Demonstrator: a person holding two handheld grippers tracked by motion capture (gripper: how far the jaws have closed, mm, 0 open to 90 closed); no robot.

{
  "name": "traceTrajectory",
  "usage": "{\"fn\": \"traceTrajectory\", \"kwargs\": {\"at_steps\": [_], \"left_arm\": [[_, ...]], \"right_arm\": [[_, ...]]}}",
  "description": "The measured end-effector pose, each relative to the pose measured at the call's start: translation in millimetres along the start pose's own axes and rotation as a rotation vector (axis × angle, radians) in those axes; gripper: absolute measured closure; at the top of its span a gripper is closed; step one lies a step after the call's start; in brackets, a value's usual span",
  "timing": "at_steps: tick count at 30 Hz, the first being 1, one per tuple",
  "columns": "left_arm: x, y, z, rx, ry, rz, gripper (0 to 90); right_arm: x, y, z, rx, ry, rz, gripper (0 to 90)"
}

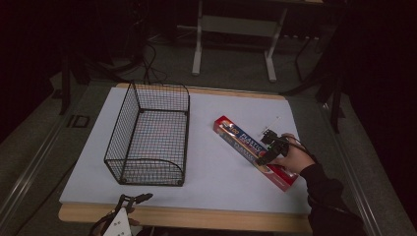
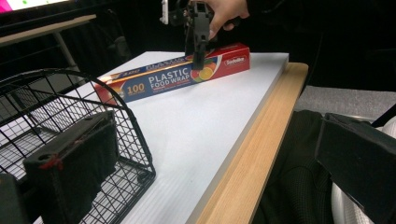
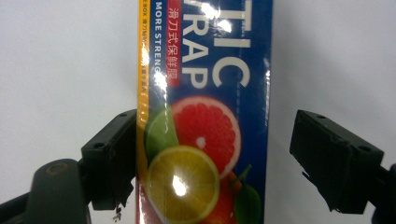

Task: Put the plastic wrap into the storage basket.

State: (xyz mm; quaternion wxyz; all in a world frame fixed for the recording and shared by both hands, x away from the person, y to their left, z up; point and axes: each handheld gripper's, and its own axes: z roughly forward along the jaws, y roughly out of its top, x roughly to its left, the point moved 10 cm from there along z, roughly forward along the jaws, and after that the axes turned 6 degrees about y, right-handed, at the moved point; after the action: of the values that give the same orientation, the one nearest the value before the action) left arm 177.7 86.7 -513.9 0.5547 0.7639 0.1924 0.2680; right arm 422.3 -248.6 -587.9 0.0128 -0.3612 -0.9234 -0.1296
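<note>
A long blue and red box of plastic food wrap (image 1: 241, 142) lies slantwise on the white board, right of the middle. My right gripper (image 1: 268, 147) comes down over its near half, held by a hand in a dark sleeve. In the right gripper view the box (image 3: 205, 140) lies between the jaws of my right gripper (image 3: 219, 158): the left jaw is at its yellow edge, the right jaw stands off with white board between. That gripper is open. My left gripper (image 1: 133, 200) hovers at the table's front left edge, open and holding nothing (image 2: 215, 177).
A black wire basket (image 1: 147, 135) with nothing in it stands left of centre, its low side toward me; it sits close before the left gripper (image 2: 56, 116). The white board (image 1: 221, 172) rests on a wooden table edge (image 2: 247, 158). Table legs and cables lie beyond.
</note>
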Motion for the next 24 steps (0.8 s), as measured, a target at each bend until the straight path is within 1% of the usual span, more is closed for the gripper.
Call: {"fn": "traceTrajectory", "kwargs": {"at_steps": [1, 3, 6, 8, 10, 14, 16, 17, 19, 20, 22, 23, 24], "left_arm": [[0.0, 0.0, 0.0, 0.0, 0.0, 0.0, 0.1], [-0.1, -0.1, 0.0, 0.0, -0.001, -0.002, 0.1], [0.0, -0.1, -0.1, 0.001, -0.001, -0.002, 0.1], [0.0, -0.2, -0.2, 0.001, -0.001, -0.001, 0.1], [-0.1, -0.4, 0.0, 0.001, -0.002, 0.0, 0.1], [-0.5, -1.1, 0.4, 0.007, -0.006, 0.001, 0.1], [-0.6, -1.0, 0.4, 0.007, -0.007, 0.003, 0.1], [-0.6, -1.1, 0.4, 0.007, -0.006, 0.003, 0.1], [-0.4, -1.3, 0.4, 0.008, -0.006, 0.003, 0.1], [-0.5, -1.3, 0.3, 0.007, -0.007, 0.002, 0.1], [-0.4, -1.4, 0.3, 0.007, -0.007, 0.002, 0.1], [-0.5, -1.5, 0.3, 0.007, -0.007, 0.002, 0.1], [-0.4, -1.6, 0.3, 0.008, -0.007, 0.002, 0.1]], "right_arm": [[0.0, 0.0, 0.0, 0.0, 0.0, 0.0, 18.1], [0.2, 3.3, 3.4, 0.026, -0.003, -0.001, 18.5], [0.4, 6.6, 6.6, 0.039, 0.0, 0.007, 19.7], [0.4, 9.8, 8.4, 0.033, 0.006, 0.004, 21.7], [0.4, 12.7, 10.6, 0.028, 0.011, 0.011, 22.0], [1.1, 17.7, 15.7, 0.043, 0.02, 0.022, 24.5], [1.4, 19.4, 16.6, 0.047, 0.016, 0.021, 24.5], [2.4, 22.6, 18.5, 0.06, 0.011, 0.02, 26.0], [3.3, 27.3, 20.2, 0.061, -0.001, 0.019, 29.2], [4.5, 29.3, 21.4, 0.066, 0.003, 0.017, 29.4], [5.0, 32.4, 24.1, 0.083, -0.009, 0.017, 33.5], [5.7, 33.4, 25.4, 0.097, -0.01, 0.023, 34.0], [5.5, 34.2, 26.6, 0.112, -0.016, 0.004, 34.9]]}}
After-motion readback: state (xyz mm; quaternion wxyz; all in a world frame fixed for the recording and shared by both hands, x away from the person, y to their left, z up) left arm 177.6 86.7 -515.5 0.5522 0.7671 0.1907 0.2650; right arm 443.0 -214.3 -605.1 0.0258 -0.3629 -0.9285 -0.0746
